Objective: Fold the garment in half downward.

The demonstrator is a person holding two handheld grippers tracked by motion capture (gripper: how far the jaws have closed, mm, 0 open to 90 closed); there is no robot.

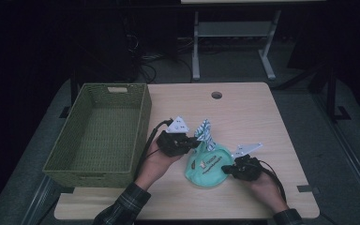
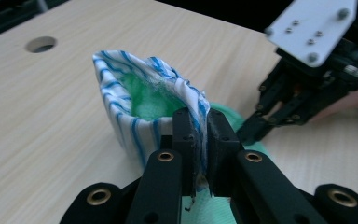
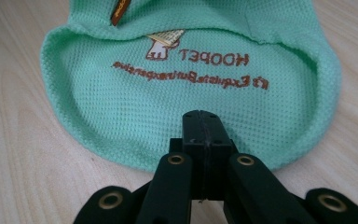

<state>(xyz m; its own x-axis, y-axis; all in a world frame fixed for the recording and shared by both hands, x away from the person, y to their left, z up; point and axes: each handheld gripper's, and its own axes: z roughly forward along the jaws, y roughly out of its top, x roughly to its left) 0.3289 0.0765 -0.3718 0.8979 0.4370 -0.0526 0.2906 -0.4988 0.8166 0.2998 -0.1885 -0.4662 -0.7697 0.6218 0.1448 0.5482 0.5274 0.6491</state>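
A small mint-green mesh garment (image 1: 209, 165) with brown lettering lies on the wooden table (image 1: 243, 117); its blue-and-white striped opening (image 1: 204, 131) is pulled up. My left gripper (image 1: 197, 142) is shut on that striped edge (image 2: 121, 116), and the jaws (image 2: 200, 128) pinch the fabric between them. My right gripper (image 1: 226, 167) is at the garment's other end, with its jaws (image 3: 204, 122) shut on the green hem (image 3: 121, 140). The right gripper (image 2: 249, 133) also shows in the left gripper view, low over the green cloth.
An empty green woven basket (image 1: 143, 117) stands on the table's left part, close to my left hand. A round cable hole (image 1: 216, 95) sits near the far edge. Behind the table are a white desk frame (image 1: 234, 33) and cables on the floor.
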